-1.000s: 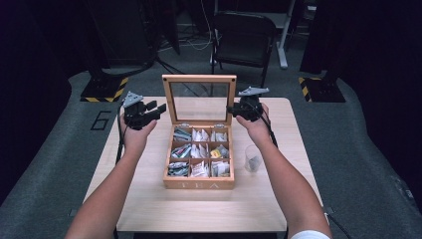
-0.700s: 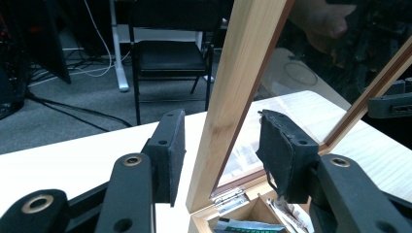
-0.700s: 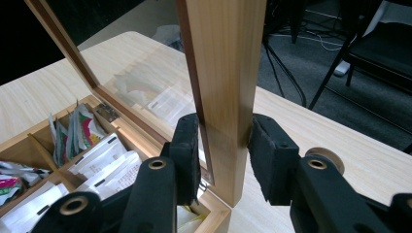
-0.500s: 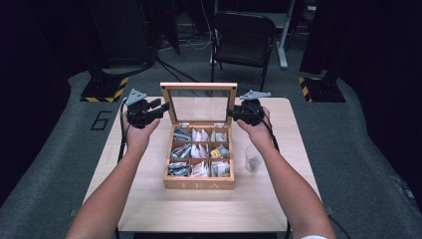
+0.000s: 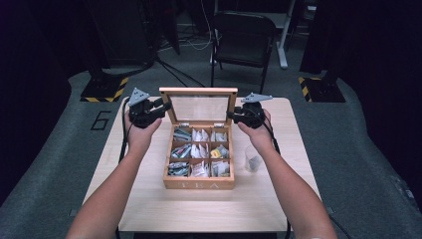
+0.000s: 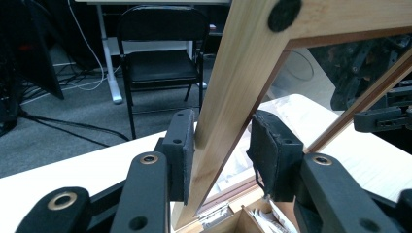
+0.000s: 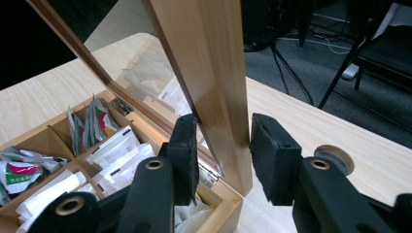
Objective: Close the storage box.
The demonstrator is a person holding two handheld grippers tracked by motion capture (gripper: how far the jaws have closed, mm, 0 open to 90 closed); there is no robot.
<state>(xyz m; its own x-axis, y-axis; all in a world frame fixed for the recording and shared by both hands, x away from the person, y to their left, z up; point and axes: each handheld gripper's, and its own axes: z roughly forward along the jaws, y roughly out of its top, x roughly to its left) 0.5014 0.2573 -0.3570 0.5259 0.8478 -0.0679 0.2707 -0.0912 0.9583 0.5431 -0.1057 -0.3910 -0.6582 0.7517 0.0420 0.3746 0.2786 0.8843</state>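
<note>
In the high view my left claw (image 5: 160, 107) sits left of centre, at the left edge of the lid (image 5: 198, 107), which stands upright at the back of the tea box (image 5: 199, 184). In the left gripper view its jaws have just been closing with the lid's wooden side rail (image 6: 228, 97) between them: the left pad (image 6: 182, 155) touches the wood, while the right pad (image 6: 272, 155) stands a little off it, so I have no firm hold on the rail.

The box lies in the middle of the table (image 5: 149, 209), open, its nine compartments holding tea bags (image 5: 200, 135). The lid has a clear pane framed in wood.

Right of centre in the high view, my right claw (image 5: 232, 115) is at the lid's right edge. In the right gripper view the other side rail (image 7: 209, 73) rises between its jaws; the left pad (image 7: 187, 155) lies against the wood or just beside it, I cannot tell which, and the right pad (image 7: 272, 155) is apart from it, so the jaws are spread around the rail without gripping.

Further right on the table, just beside the box, stands a clear cup (image 5: 253, 159).
</note>
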